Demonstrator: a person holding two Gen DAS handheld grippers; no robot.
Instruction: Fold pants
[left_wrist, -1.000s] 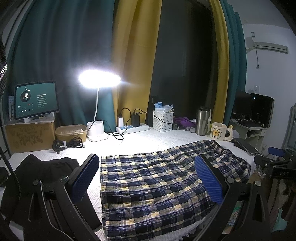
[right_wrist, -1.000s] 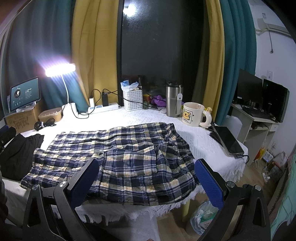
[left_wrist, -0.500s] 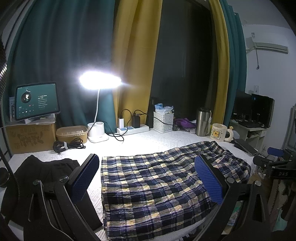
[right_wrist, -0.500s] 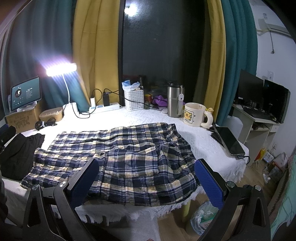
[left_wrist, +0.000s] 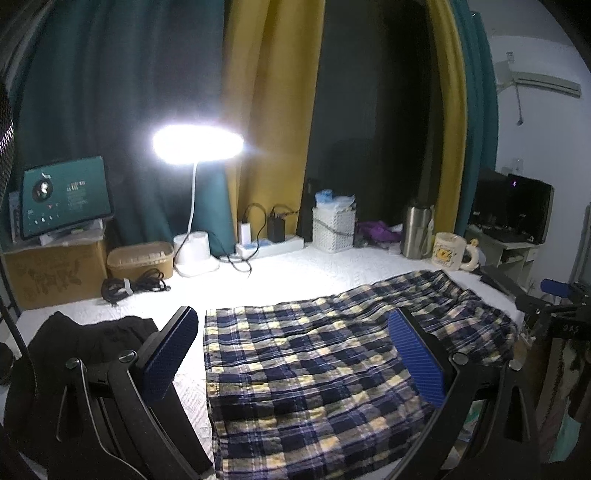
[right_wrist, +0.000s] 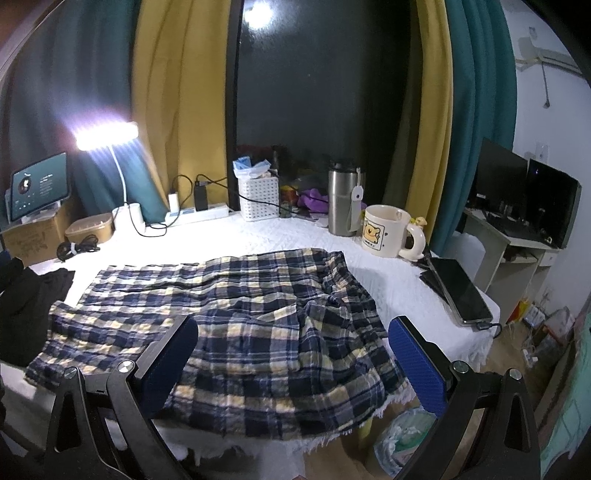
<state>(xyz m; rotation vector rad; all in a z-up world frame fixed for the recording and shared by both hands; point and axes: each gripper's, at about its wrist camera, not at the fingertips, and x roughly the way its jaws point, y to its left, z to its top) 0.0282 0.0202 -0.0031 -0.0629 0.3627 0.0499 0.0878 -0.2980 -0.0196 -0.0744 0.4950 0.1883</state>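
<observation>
Plaid pants (right_wrist: 229, 321) lie flat, unchanged over the last second; both the left gripper (left_wrist: 295, 354) and right gripper (right_wrist: 295, 362) hover released at 6 o'clock, folding unstarted.

Looking forward along each tool from above the desk's (left_wrist: 280, 277) near edge, facing the curtained window: left wrist view nearer the lamp (left_wrist: 197, 142), right wrist view nearer the mug (right_wrist: 384, 230). Sharing plaid pants (right_wrist: 236, 314) and back-row clutter.
</observation>
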